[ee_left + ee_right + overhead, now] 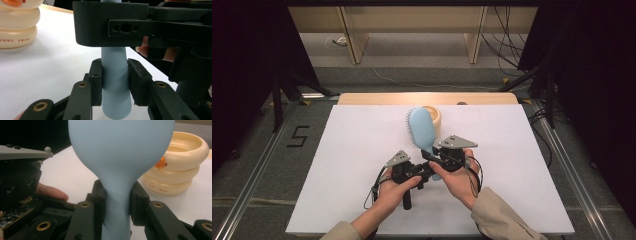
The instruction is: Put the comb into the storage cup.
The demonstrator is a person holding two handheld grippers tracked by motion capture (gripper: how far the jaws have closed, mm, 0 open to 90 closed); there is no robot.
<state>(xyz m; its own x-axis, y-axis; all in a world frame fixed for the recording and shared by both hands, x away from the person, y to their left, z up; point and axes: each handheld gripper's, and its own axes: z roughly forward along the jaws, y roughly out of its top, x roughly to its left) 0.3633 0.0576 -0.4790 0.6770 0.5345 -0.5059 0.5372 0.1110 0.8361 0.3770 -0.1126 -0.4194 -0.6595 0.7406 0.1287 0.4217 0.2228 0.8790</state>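
Both claws clamped on handle of pale blue plastic hairbrush [423,131], left gripper [115,82] low, right gripper [117,202] at neck, above white table [362,165]; risk: twisting out, knocking nearby cream ringed container [180,170].

Cream ringed cup [432,115] — white table [352,165]

High view evenly lit from overhead, white table [362,165] bright w/ soft faint shadows, surroundings beyond table dark, warm glow at table's far edge, slight softness overall, gripper views sharp mid-range, nearest parts blurred, no glare
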